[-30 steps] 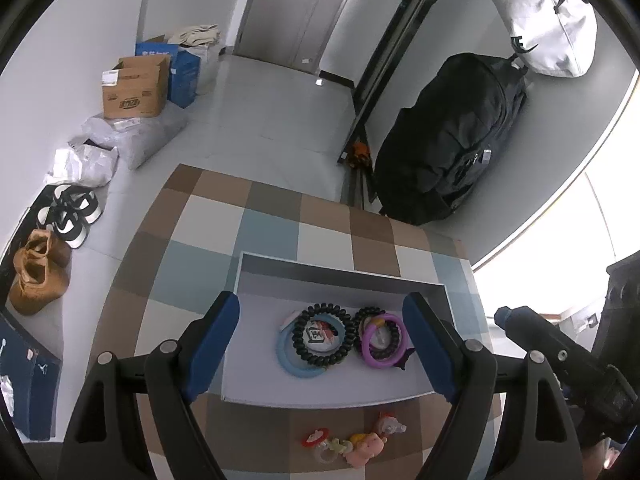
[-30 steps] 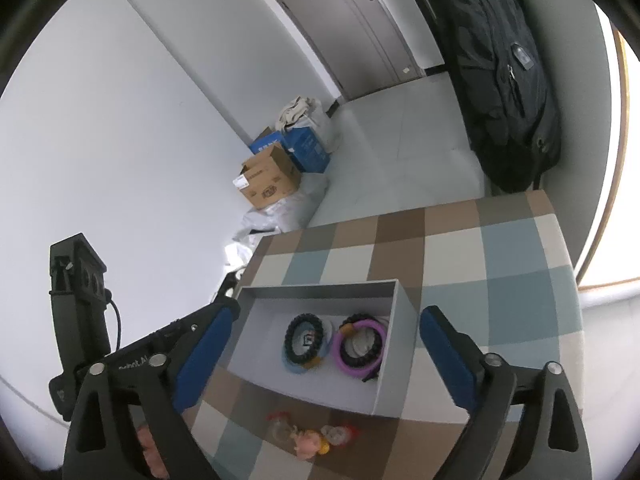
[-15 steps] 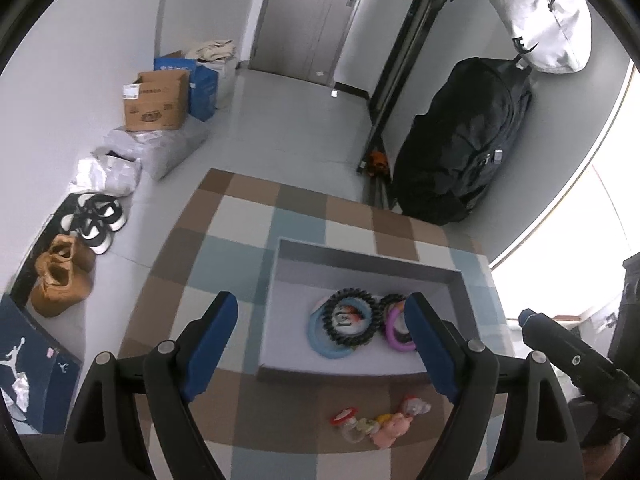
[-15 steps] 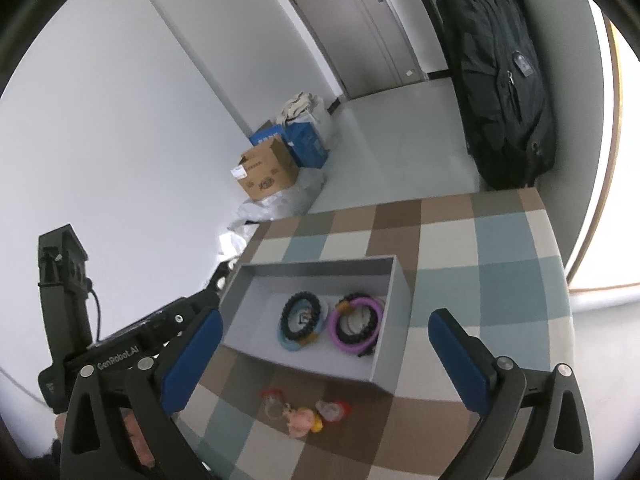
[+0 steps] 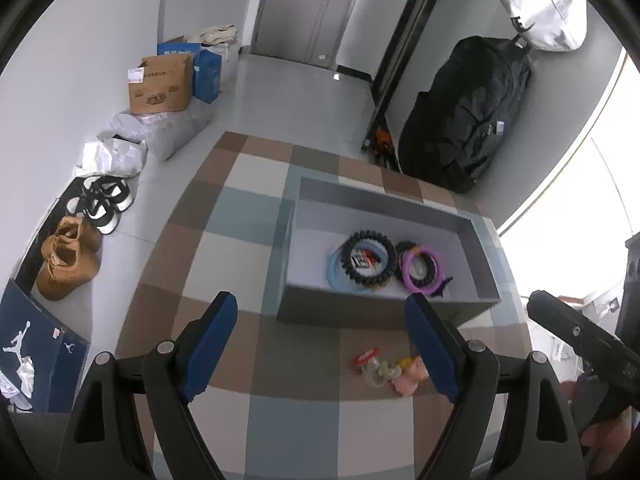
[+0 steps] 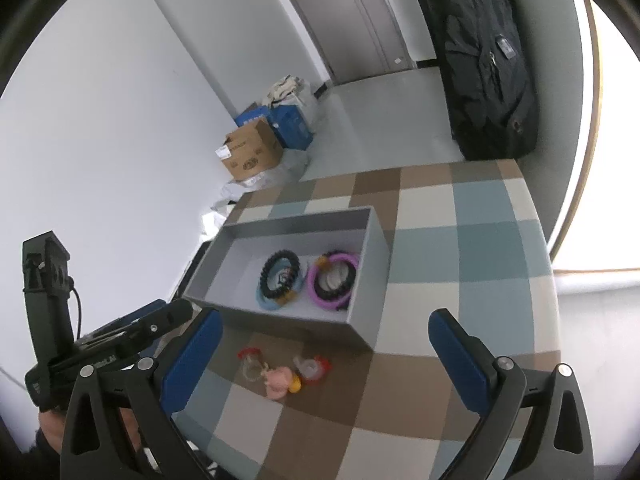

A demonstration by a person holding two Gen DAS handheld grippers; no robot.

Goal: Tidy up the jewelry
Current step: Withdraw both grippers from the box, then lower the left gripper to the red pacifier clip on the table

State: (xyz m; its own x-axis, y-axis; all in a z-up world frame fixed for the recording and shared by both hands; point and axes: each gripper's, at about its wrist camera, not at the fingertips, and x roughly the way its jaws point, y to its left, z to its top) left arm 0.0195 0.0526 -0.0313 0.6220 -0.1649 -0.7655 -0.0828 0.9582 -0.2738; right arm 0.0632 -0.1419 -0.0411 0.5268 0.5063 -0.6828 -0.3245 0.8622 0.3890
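Note:
A grey open box [image 5: 308, 304] [image 6: 366, 322] sits on a checked table. Inside lie a black beaded bracelet [image 5: 385, 248] [image 6: 267, 267] over a light blue ring [image 5: 335, 276] [image 6: 265, 303], and a purple ring [image 5: 407, 274] [image 6: 313, 286] with dark beads. In front of the box lies a small bracelet of pink, red and yellow charms [image 5: 386, 368] [image 6: 282, 374]. My left gripper [image 5: 322, 344] is open, hovering above the table before the box. My right gripper [image 6: 324, 356] is open too, with the charm bracelet below and between its fingers.
The checked tablecloth [image 5: 224, 248] [image 6: 460, 240] ends close behind the box. On the floor stand a cardboard box [image 5: 160, 84], shoes [image 5: 68, 260] and a black backpack [image 5: 464, 112]. The other gripper shows at each view's side [image 5: 580, 340] [image 6: 100, 344].
Both grippers have pulled back and risen from the box, so the box looks smaller and the charm bracelet in front of it shows fully. The left view has shifted leftward.

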